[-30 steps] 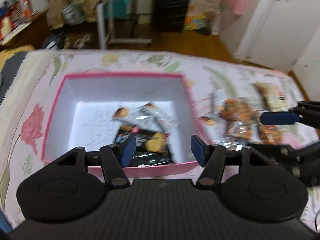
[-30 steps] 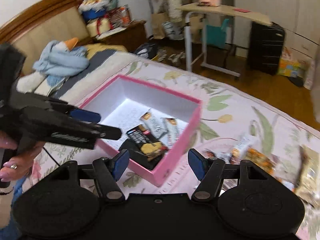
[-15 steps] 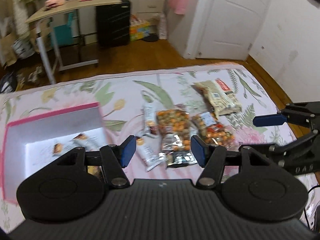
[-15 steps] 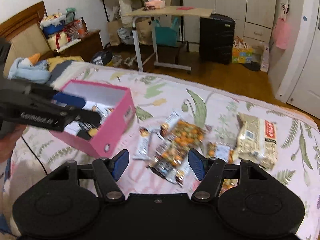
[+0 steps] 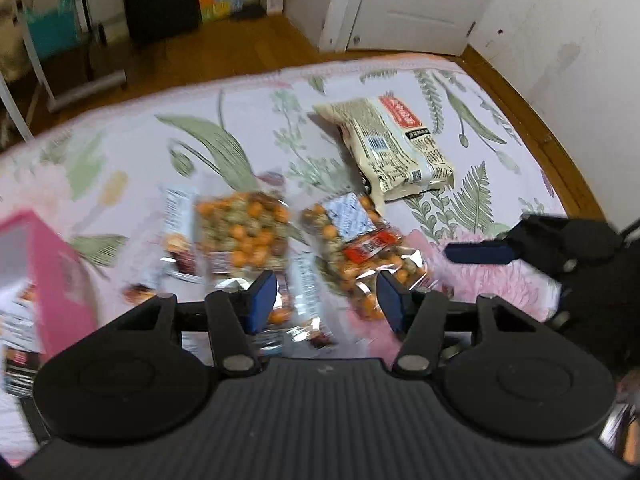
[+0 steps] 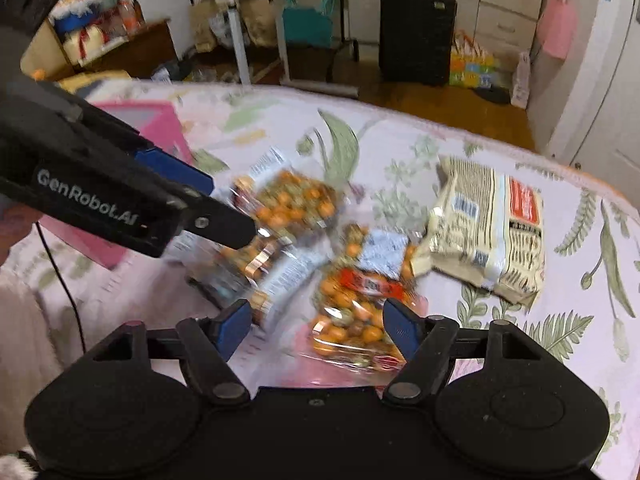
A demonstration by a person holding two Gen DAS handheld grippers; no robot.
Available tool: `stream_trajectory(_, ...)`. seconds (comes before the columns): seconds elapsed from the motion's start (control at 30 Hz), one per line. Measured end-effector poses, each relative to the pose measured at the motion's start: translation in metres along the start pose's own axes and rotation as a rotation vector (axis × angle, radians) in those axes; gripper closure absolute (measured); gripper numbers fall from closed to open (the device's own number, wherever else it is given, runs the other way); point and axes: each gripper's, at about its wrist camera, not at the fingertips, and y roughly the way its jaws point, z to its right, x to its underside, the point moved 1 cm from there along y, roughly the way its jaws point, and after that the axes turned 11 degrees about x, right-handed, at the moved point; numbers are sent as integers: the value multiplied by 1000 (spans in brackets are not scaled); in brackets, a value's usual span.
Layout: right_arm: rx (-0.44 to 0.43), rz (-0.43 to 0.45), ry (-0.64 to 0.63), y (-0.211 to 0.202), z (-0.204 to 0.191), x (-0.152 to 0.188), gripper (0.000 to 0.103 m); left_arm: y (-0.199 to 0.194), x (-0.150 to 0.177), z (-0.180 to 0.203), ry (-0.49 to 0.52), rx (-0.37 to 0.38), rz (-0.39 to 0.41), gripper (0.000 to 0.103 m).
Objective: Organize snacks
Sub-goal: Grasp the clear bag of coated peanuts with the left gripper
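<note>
snack packets (image 5: 360,248) lie loose on floral bedspread (image 5: 480,128)

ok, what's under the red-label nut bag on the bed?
The red-label nut bag overlaps a white-labelled packet at its left edge and otherwise lies on the floral bedspread. Anything beneath its middle is covered.

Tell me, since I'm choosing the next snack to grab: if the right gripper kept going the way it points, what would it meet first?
Probably the clear bag of orange nuts lying between the opening jaws of the right gripper. The pads are not on it. Depth is hard to judge in the blur.
</note>
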Motion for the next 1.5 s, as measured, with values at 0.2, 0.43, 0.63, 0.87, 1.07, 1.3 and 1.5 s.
stream_trajectory(0.2, 31, 80, 54, 34, 2, 29, 14, 57, 7, -12, -76, 70, -27, 53)
stream_trajectory(0.43, 149, 82, -121, 50, -14, 40, 6, 87, 18, -20, -120, 107, -63, 57)
stream_trajectory(0.63, 73, -19, 6, 69, 3, 36, 3, 101, 19, -18, -105, 105, -72, 58)
stream_trajectory(0.87, 109, -17, 86, 83, 2, 35, 3, 110, 28, -18, -161, 168, -28, 58)
stream_trajectory(1.07, 151, -19, 95, 73, -5, 40, 10, 110, 36, -18, -193, 201, -10, 58)
stream_trajectory(1.3, 155, -70, 109, 58, -12, 46, 12, 101, 44, -11, -210, 218, -68, 54)
stream_trajectory(1.5, 137, -97, 121, 37, -15, 53, 12, 89, 49, 8, -164, 191, -127, 53)
